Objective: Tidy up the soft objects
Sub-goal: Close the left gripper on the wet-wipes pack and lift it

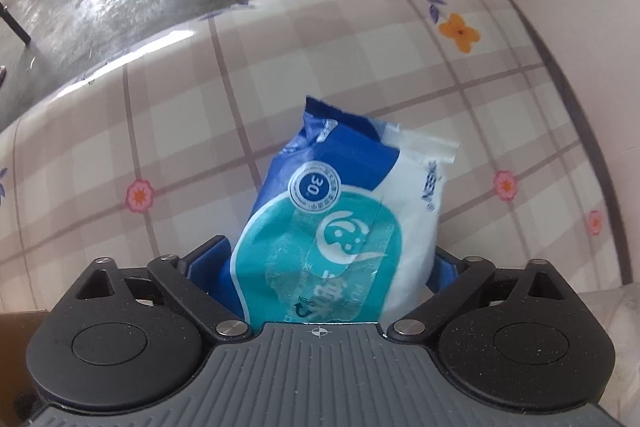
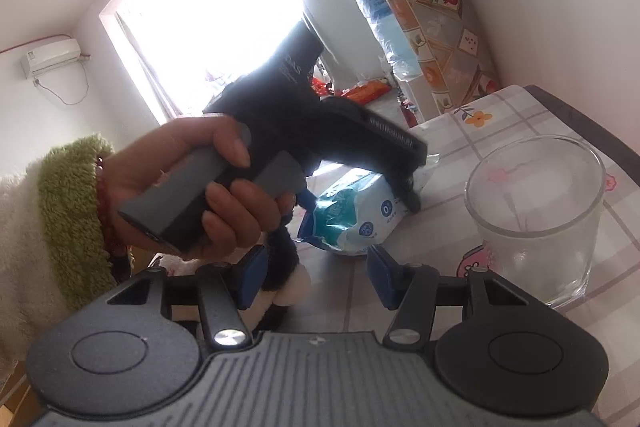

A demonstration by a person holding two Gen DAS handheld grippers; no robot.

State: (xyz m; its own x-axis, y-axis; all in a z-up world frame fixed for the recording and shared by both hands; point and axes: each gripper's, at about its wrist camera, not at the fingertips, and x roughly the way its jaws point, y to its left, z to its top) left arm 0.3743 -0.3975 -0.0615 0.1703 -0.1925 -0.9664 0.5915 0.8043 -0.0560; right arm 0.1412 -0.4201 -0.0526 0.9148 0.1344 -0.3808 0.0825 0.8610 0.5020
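Between the blue pads of my left hand-held gripper (image 1: 320, 267), at lower centre of the left wrist view, sits a soft pack of wet wipes (image 1: 340, 223), clamped by its near end. Its far end points toward the frame's upper middle, above the checked, flowered surface (image 1: 500, 99); I cannot tell whether that end touches the cloth. From the right wrist view, the same pack (image 2: 352, 223) appears at centre, held in the left tool, which my left hand (image 2: 192, 187) grips by its grey handle.

My right hand-held gripper (image 2: 316, 279) stands open and holds nothing. A clear drinking glass (image 2: 536, 215) stands upright at the right of that frame, near the pack but apart from it. A dark plush item (image 2: 286, 263) with a cream part shows just behind the left pad; what it is I cannot tell.

Progress, as I judge it: one soft item is in hand and not yet put down; no finished arrangement or destination is visible, so most of the sorting seems left.

Legible writing on the pack: "30" inside a round seal and "OPEN" by a curved arrow on the peel flap. The brand along the white side is too blurred to read.
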